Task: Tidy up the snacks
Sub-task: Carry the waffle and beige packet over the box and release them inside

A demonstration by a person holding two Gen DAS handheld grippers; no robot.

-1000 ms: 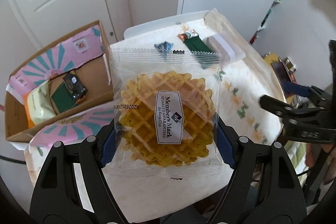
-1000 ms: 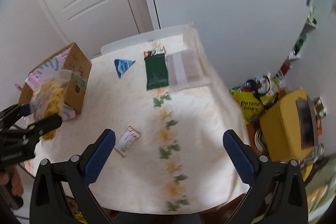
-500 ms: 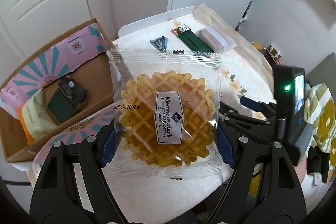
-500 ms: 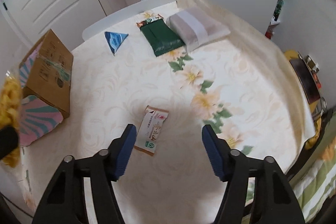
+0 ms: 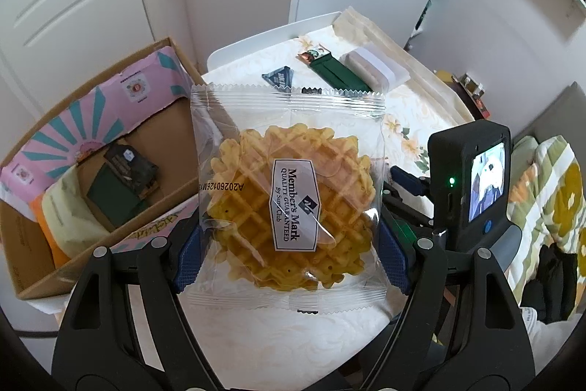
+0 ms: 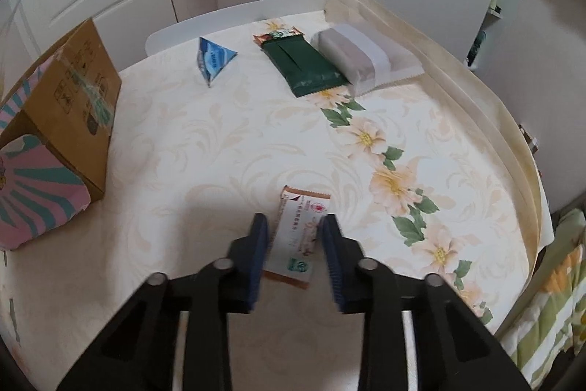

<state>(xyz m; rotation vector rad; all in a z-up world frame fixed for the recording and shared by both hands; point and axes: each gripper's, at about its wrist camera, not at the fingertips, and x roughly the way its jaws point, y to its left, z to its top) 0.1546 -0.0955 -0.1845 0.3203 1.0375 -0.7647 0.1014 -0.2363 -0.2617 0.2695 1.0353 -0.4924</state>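
Note:
My left gripper [image 5: 289, 253] is shut on a clear-wrapped waffle packet [image 5: 289, 196] and holds it above the table, just right of the open cardboard box [image 5: 84, 149], which holds several snacks. My right gripper [image 6: 295, 240] is low over the table with its jaws narrowed on either side of a small white and brown snack bar [image 6: 300, 233]; the pads do not seem to press it. Further back lie a blue triangular packet [image 6: 212, 59], a dark green packet [image 6: 304, 65] and a white wrapped pack [image 6: 351, 54].
The box [image 6: 58, 120] stands at the table's left edge with a pink and teal flap. The flowered tablecloth [image 6: 366, 141] covers the round table. A white door and wall are behind; a bed with a striped cover is at the right.
My right gripper has come down over the snack bar and its jaws have narrowed around it. My left gripper has kept the waffle packet and drifted slightly.

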